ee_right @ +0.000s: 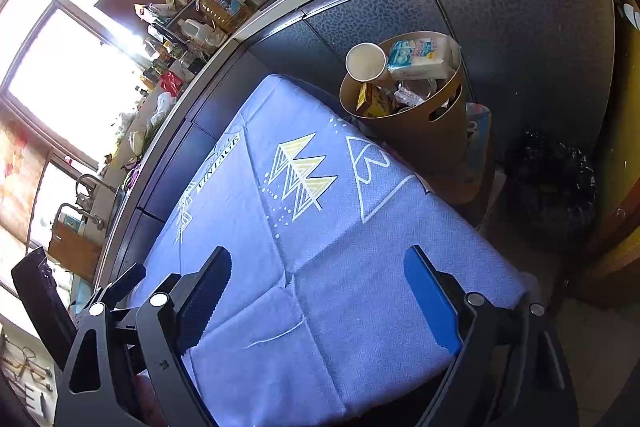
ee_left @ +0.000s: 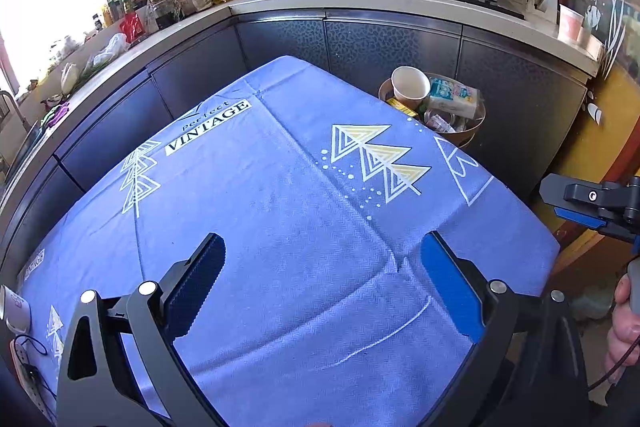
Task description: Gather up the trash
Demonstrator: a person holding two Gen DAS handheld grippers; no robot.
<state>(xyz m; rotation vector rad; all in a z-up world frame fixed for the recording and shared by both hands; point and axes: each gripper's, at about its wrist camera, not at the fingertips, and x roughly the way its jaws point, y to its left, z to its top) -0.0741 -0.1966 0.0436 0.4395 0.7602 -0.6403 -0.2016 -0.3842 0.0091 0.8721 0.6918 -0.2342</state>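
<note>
While both claws hover over the blue tablecloth point(ee_left: 288, 211), the left gripper point(ee_left: 320, 283) gapes wide, holding nothing. Right of it, the right gripper point(ee_right: 316, 291) is likewise wide open and empty. Beyond the cloth's far right corner stands a brown bin point(ee_right: 436, 135), holding a paper cup point(ee_right: 366, 62) and a tissue pack point(ee_right: 420, 57).

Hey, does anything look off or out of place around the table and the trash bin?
The brown bin beside the table is heaped: a paper cup lies tipped on its side at the rim, next to a tissue pack poking above it. Nothing seems spilled on the blue cloth.
</note>
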